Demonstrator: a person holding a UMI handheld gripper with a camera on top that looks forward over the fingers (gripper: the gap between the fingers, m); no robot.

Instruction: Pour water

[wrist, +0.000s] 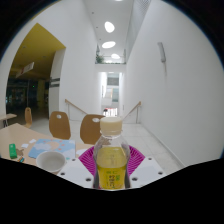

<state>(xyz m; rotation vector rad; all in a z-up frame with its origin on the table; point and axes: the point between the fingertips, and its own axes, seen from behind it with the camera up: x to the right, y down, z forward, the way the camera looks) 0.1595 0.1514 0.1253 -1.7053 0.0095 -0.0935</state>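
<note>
your claw [110, 172] clenched on a bottle [110, 156] of yellow liquid, upright between the pink pads [88, 160], white cap on, bench [25, 140] off to the claw's left with a bowl [50, 158], two chairs [75, 127] beyond

A tall white wall [165, 70] rises on one side of a bright hall. Oval ceiling lights [108, 35] glow overhead. A yellow wall [38, 45] stands on the other side, above dark windows [20, 95]. Two wooden chairs [75, 126] stand by a desk [20, 135]. The floor [150, 135] is pale.
</note>
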